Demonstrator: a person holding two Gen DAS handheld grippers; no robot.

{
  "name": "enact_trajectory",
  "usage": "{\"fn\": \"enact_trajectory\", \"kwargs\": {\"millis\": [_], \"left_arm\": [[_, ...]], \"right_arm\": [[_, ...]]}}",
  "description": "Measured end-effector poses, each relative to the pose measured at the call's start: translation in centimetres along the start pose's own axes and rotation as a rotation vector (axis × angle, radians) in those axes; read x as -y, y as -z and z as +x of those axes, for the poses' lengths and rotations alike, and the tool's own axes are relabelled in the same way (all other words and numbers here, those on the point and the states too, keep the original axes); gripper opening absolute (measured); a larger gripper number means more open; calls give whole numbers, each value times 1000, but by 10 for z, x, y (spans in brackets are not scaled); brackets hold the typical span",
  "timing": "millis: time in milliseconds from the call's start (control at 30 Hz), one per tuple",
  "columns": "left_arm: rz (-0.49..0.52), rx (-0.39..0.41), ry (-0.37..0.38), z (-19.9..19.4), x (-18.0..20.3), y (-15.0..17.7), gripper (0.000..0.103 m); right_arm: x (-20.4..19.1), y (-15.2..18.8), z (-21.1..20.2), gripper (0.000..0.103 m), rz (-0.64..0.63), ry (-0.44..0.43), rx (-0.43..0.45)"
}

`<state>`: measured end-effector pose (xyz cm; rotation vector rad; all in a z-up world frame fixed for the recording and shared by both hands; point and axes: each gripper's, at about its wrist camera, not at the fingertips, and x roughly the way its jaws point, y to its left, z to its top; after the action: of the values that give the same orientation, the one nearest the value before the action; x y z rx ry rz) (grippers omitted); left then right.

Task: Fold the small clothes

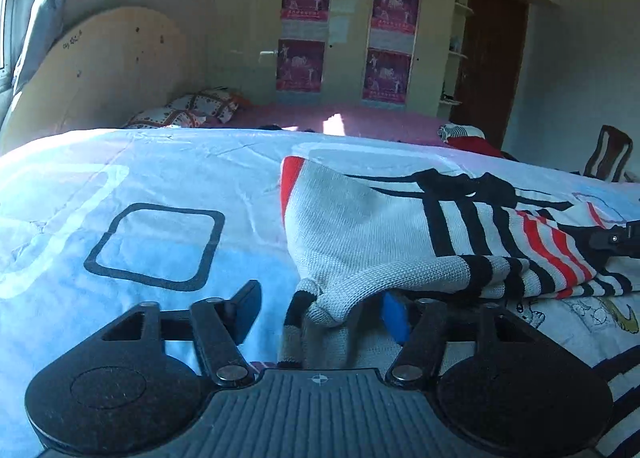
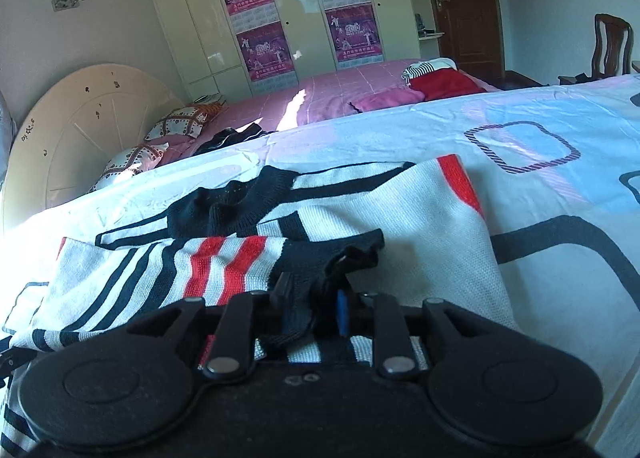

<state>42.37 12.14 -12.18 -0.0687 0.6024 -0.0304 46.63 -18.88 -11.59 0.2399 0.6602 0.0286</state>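
A small knit sweater (image 1: 360, 234), white with black and red stripes, lies on a white printed bed sheet (image 1: 120, 178). My left gripper (image 1: 320, 308) is open, and the sweater's lower corner drapes between its fingers. In the right wrist view the sweater (image 2: 400, 210) lies spread with one striped sleeve folded across it. My right gripper (image 2: 312, 300) is shut on the black cuff of that sleeve (image 2: 328, 254). The right gripper's tip also shows at the right edge of the left wrist view (image 1: 616, 238).
A pink bed (image 2: 340, 90) with pillows (image 2: 176, 124) and a pile of clothes (image 2: 436, 82) lies behind. A rounded headboard (image 2: 80, 126), a wardrobe with posters (image 2: 280, 18), a dark door (image 2: 464, 2) and a wooden chair (image 2: 610, 46) stand beyond.
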Motion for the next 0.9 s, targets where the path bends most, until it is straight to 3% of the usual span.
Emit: {"fn": "enact_trajectory", "kwargs": {"millis": [33, 67, 167, 233, 267, 333, 367, 400, 500, 567, 633, 767, 833, 900], "left_arm": [[-20, -27, -2, 6, -2, 1, 26], [-69, -26, 5, 8, -7, 3, 26], [-216, 61, 56, -6, -25, 7, 24], [-229, 36, 37, -5, -27, 11, 24], [-246, -6, 25, 1, -30, 15, 24], [-322, -28, 50, 7, -41, 20, 25], [-325, -38, 53, 7, -41, 19, 25], [-310, -47, 53, 5, -40, 19, 25], [-260, -63, 60, -8, -42, 25, 26], [-238, -46, 4, -26, -45, 24, 25], [-213, 1, 0, -37, -42, 15, 25], [-163, 47, 119, -19, -6, -16, 25], [-134, 20, 181, 2, 15, -21, 25], [-74, -16, 168, 25, 31, -12, 25]], "right_arm": [[1, 0, 2, 16, 8, -1, -7], [0, -1, 3, 8, 14, -9, -15], [-9, -4, -5, 8, -16, -57, 23], [-17, -5, -18, 8, -45, -98, 83], [-20, -3, -17, 8, -71, -79, 84], [-16, 5, 5, 8, -79, -4, -27], [-7, 11, 15, 7, -50, -8, -77], [-4, 11, 12, 7, -31, -19, -49], [0, 7, -3, 26, -42, 32, -3], [7, 3, -17, 25, -40, 40, 44], [12, -2, -26, 19, -39, 7, 71], [-5, -7, -21, 15, -113, -89, 66], [-17, -2, -13, 14, -166, -138, 37], [-25, 5, -2, 13, -231, -115, -2]]}}
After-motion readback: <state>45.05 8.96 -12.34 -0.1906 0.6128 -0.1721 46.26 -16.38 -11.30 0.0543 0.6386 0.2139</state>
